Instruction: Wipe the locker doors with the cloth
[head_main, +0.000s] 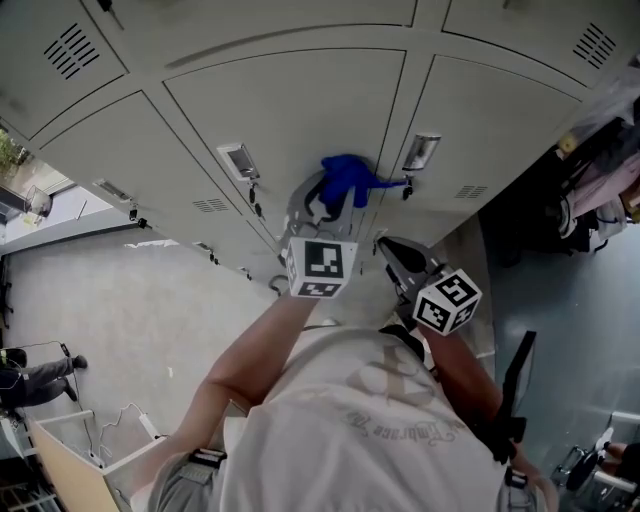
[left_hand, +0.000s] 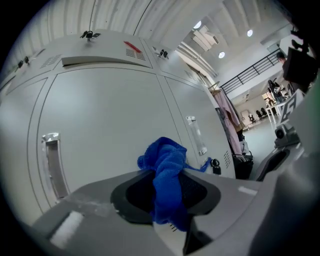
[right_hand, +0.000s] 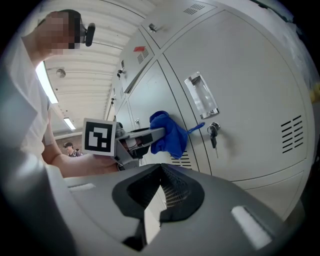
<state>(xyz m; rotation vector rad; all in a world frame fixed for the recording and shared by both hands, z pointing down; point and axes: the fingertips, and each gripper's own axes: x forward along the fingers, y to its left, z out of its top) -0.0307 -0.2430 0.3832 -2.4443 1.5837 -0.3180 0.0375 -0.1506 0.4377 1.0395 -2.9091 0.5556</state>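
Left gripper (head_main: 333, 198): jaws clamped on a blue cloth (head_main: 347, 175). In the left gripper view the cloth runs down through the pinch and bunches up past the tips. A thin tail of it trails off to 3 o'clock.

The cloth is up at the middle locker door (head_main: 290, 110), near that door's right edge, just beside the seam with the next door. From the right gripper view the bunch looks to lie against the door face, above a set of vent slots (right_hand: 182, 160). The actual contact is not clear.

The left gripper's marker cube (head_main: 320, 266) sits at 6 o'clock from the cloth, with a bare forearm (head_main: 250, 360) behind it.

Right gripper (head_main: 392, 252): jaws drawn together with only a thin pale sliver between the pads, and nothing held. It is at about 5 o'clock from the cloth, apart from it and off the doors, tips pointing towards the lockers.

Neighbouring door (head_main: 500, 130): a recessed handle (head_main: 421, 152) at 2 o'clock from the cloth, and a key (head_main: 407, 186) hanging in the lock just beside the cloth's tail.

The middle door's own handle (head_main: 238, 160) is at 9 o'clock from the cloth.

Further out, at 3 o'clock past the end of the lockers, hanging clothes (head_main: 605, 165).
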